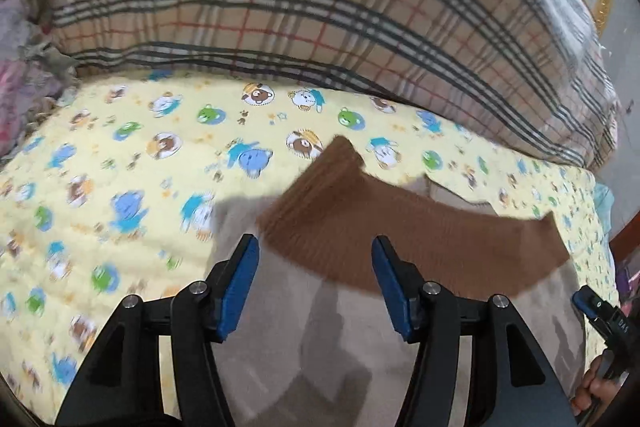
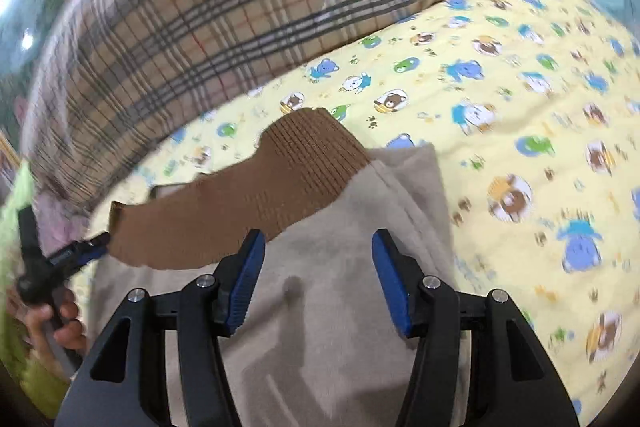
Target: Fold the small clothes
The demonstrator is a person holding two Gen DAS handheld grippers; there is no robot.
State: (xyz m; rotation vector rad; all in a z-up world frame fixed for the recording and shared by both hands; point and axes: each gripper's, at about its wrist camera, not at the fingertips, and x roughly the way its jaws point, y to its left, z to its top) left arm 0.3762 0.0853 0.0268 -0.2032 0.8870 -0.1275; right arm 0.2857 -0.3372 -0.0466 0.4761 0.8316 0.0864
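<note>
While both grippers hover above the bed, we see a small beige garment lying flat on the yellow cartoon-print quilt, its brown ribbed band at the far end. The band's long axis runs crosswise to both pairs of fingers, and part of it is turned up out of line with the rest.

Left gripper: we find its blue-padded jaws standing apart with nothing between them; they hang over the beige cloth just short of the band's near edge. The band stretches from ahead of this gripper off to its right.

Right gripper: its jaws are likewise parted and empty, over the beige body, with the band ahead and to its left.

In each wrist view the other gripper shows at the frame's edge, beside the band's end, with a hand on its handle. A plaid blanket is heaped behind the quilt.

We judge that the next move turns on the band: each gripper lies on the near side of it, and neither is plainly nearer. Motion blur hides finer detail.
</note>
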